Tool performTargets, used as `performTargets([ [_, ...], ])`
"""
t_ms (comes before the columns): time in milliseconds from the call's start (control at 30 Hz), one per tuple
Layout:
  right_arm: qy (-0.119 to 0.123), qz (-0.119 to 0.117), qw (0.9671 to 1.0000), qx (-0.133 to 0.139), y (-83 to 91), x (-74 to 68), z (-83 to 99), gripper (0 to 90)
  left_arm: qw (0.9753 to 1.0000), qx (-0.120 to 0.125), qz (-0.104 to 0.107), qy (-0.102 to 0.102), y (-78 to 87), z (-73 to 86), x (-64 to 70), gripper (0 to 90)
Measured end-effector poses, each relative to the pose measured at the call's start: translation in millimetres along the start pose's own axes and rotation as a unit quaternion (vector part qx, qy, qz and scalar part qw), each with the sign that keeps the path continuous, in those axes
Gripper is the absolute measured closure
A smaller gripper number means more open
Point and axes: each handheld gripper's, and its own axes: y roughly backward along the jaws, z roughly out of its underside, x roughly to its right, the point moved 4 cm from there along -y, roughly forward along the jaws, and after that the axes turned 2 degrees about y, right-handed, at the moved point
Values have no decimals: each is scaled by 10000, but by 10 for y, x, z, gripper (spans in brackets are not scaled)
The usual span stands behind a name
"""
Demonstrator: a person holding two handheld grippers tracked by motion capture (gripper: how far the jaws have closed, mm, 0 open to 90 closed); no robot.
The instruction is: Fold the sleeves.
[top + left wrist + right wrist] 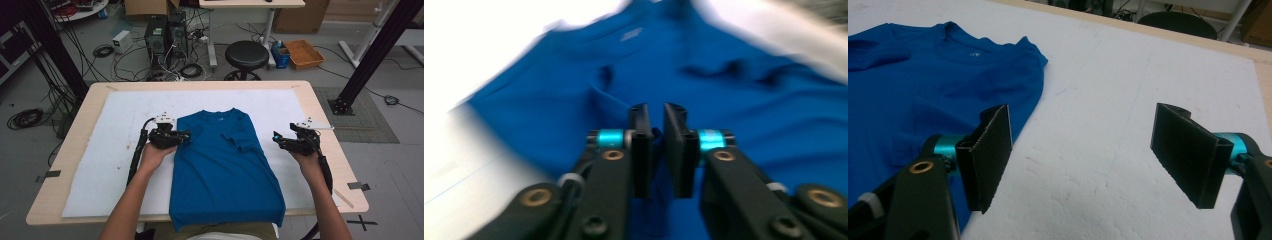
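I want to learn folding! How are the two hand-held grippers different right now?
The left hand-held gripper is nearly closed, pinching the blue shirt; the right hand-held gripper is wide open, holding nothing. The left sits on the shirt's edge; the right hovers over the white mat beside it. Both have black jaws.

Even, fairly bright indoor light falls from above, leaving only soft, faint shadows. The high view is mildly soft, with straight lines bowing near its edges. The left gripper view is smeared by motion blur, and the white foam sheet on the worktop blows out to glare. The right gripper view is sharper, with its near black claw slightly soft.
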Motion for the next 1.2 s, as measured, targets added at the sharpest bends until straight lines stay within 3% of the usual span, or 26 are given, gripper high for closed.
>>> performTargets([
  [33,0,0,10000,0,0,0,0,243,9998,77,179,30,1,-16,37,724],
  [67,4,0,10000,-16,-1,0,6,243,9993,249,277,-43,20,-59,87,582],
  [100,4,0,10000,-16,-1,0,6,243,9993,249,277,-43,20,-59,87,555],
  [167,4,2,10000,-15,2,-7,5,242,9991,420,-1,-64,55,-95,58,540],
  [233,18,7,10000,-1,3,-11,0,243,9973,396,-611,-75,85,-105,-40,548],
  [300,17,8,10000,3,2,-12,-1,243,9949,254,-978,-26,75,-82,-108,552],
  [333,18,-2,10000,-1,-7,-14,0,243,9923,44,-1236,-25,36,-39,-154,551],
  [367,18,-2,10000,-1,-7,-14,0,243,9923,44,-1236,-25,36,-39,-154,551],
  [400,9,-2,10000,-51,-23,-17,8,246,9903,-179,-1367,-147,-43,2,-163,551],
  [467,27,-7,10000,-66,-35,-13,14,249,9919,-202,-1240,-213,-122,3,-119,559],
  [533,12,-16,9999,-99,-46,-19,20,260,9922,-148,-1127,-505,-223,-21,-33,607],
  [600,13,-71,9999,-142,-53,-37,26,300,9923,-165,-1044,-639,-292,-33,8,637],
  [633,57,-99,9998,-149,-63,-45,29,315,9928,-387,-917,-666,-415,-26,42,657],
  [700,82,-113,9997,-189,-71,-58,34,323,9922,-518,-926,-647,-461,-16,48,674],
  [733,130,-134,9995,-235,-86,-77,42,325,9915,-862,-814,-535,-574,24,72,679],
  [767,130,-134,9995,-235,-86,-77,42,325,9915,-862,-814,-535,-574,24,72,667],
  [800,153,-150,9995,-249,-98,-83,45,325,9939,-839,-594,-400,-594,12,106,679],
  [833,141,-151,9995,-254,-100,-81,46,325,9947,-843,-471,-367,-597,12,120,679],
  [900,124,-148,9995,-256,-101,-69,47,325,9957,-784,-183,-449,-577,3,154,677],
  [933,110,-147,9995,-251,-100,-64,47,325,9964,-656,-228,-485,-548,-26,151,656],
  [1000,96,-146,9996,-236,-94,-61,45,325,9968,-415,-536,-417,-482,-83,109,548],
  [1067,80,-156,9996,-222,-91,-66,41,325,9928,-244,-1094,-424,-372,-129,32,538],
  [1100,72,-157,9996,-221,-93,-68,40,325,9928,-244,-1094,-424,-372,-129,32,538],
  [1133,76,-156,9996,-224,-99,-71,38,326,9879,-54,-1507,-373,-256,-142,-55,538],
  [1167,76,-156,9996,-224,-99,-71,38,326,9879,-54,-1507,-373,-256,-142,-55,538],
  [1200,25,-164,9995,-255,-131,-80,32,342,9822,204,-1857,-179,-131,-121,-157,538],
])
